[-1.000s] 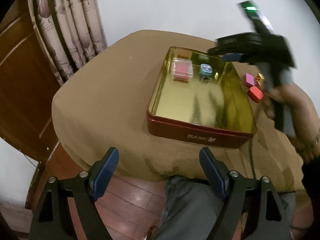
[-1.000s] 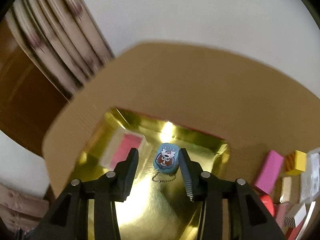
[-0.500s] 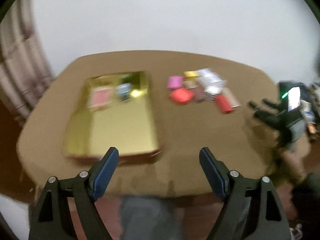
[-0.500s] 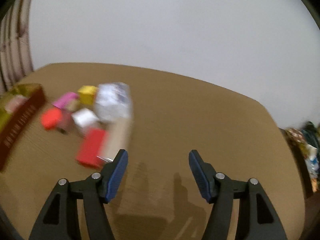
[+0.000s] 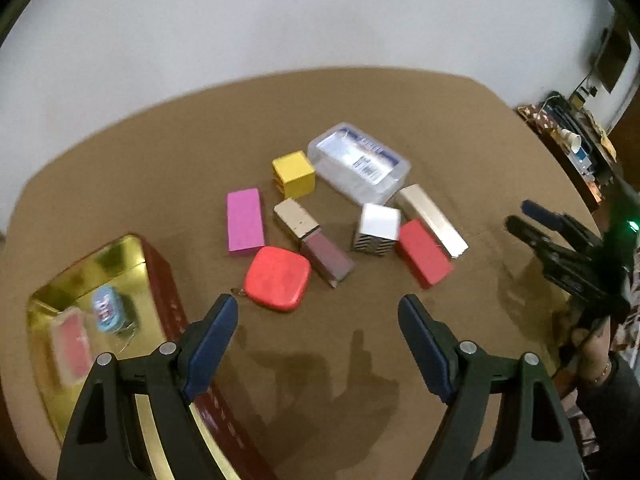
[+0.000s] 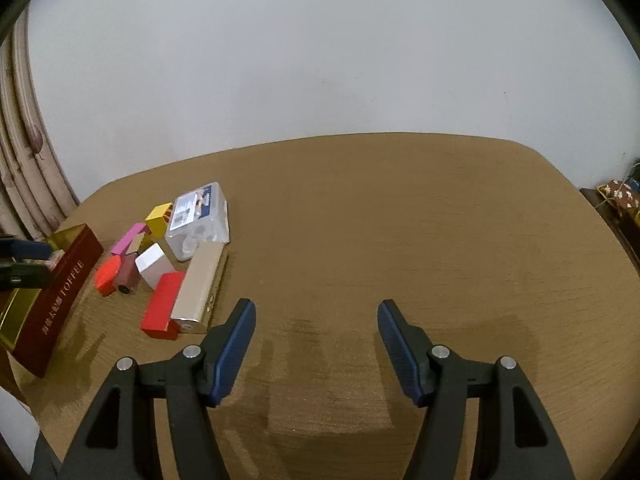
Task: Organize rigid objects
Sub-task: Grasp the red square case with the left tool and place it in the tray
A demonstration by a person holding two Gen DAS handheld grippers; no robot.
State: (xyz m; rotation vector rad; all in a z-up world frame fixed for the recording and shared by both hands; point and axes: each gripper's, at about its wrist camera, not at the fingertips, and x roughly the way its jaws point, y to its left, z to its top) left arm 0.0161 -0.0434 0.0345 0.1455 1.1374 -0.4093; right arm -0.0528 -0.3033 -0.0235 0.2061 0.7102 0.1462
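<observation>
your left tool (image 5: 318,312) hangs above the bench (image 5: 400,120) with its jaws wide apart and nothing between them. just ahead of its left fingertip lies the red rounded case (image 5: 278,279), and beyond that the cluster of loose things: the pink block (image 5: 244,221), the yellow cube (image 5: 293,174), the clear plastic box (image 5: 359,162), the white striped box (image 5: 377,229), the red block (image 5: 424,258), the long gold bar (image 5: 431,214), and a beige-and-maroon tube (image 5: 314,242) between the pink block and the white box. the gold tin (image 5: 160,272) sits down at your left, under the left finger, with a small blue charm (image 5: 106,314) and a blurred pink case (image 5: 72,350) inside.

your right tool (image 6: 316,320) is also spread apart and empty, over bare bench. the cluster lies well off to its left; the nearest pieces, the red block (image 6: 162,310) and gold bar (image 6: 198,286), lie side by side and touching, just beyond its left fingertip. the tin's red wall (image 6: 60,292) stands at the far left edge. in the left view your right tool (image 5: 568,248) shows at the right edge, apart from the pile.
</observation>
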